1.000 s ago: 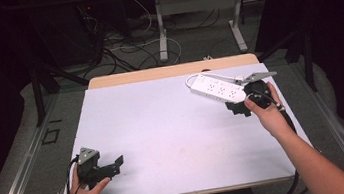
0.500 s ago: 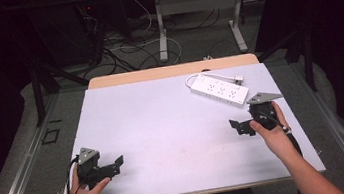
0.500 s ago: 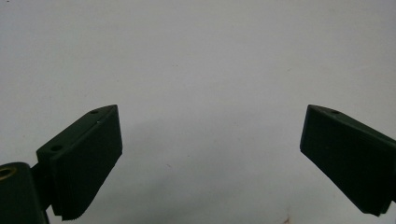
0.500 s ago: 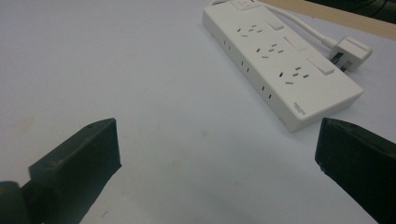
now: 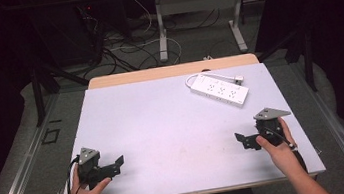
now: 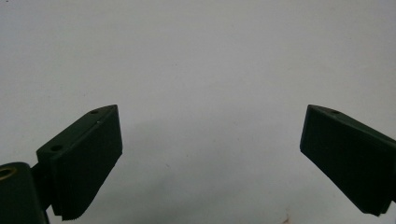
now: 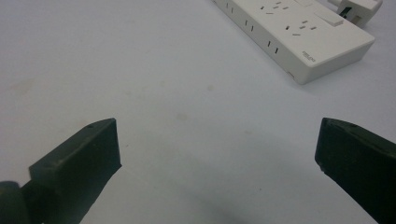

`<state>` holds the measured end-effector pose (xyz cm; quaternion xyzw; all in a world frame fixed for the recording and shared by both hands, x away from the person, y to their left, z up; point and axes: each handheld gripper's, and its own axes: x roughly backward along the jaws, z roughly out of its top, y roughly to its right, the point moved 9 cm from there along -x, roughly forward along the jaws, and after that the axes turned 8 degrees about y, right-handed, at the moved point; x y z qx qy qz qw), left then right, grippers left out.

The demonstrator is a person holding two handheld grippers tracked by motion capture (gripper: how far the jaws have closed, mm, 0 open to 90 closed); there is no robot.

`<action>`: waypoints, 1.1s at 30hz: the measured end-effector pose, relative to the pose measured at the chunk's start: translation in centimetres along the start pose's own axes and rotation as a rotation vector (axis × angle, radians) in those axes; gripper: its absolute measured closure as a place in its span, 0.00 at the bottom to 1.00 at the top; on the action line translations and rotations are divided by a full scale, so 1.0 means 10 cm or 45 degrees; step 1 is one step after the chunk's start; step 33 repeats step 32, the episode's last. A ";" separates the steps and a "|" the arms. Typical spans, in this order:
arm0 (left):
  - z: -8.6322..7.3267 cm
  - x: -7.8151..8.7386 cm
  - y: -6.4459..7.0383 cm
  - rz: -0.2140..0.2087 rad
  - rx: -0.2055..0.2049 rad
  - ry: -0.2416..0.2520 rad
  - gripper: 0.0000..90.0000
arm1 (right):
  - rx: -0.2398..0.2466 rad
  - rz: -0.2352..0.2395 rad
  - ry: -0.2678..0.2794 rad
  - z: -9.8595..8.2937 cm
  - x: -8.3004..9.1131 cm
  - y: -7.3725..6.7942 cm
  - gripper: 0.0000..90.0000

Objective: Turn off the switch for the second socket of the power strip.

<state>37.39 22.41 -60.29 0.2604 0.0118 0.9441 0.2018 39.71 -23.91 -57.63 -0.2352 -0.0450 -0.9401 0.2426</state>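
High view: my left gripper and right gripper rest open-jawed, empty. A careless reach could shove the power strip off the table.

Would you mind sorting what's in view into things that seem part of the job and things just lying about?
Seemingly part of the job:
- power strip with its cord, on the table
- left tool, open
- right tool, open

Just lying about:
- cables on the floor beyond the table
- second table's legs
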 end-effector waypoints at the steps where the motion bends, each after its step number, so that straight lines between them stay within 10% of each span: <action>1: 0.00 0.00 0.00 0.000 0.000 0.000 0.06 | 0.007 0.000 0.002 -0.01 0.00 0.01 0.00; 33: 0.01 0.00 -0.01 -0.003 -0.008 0.002 0.06 | -0.018 -0.042 -0.023 -0.31 -0.06 0.07 0.00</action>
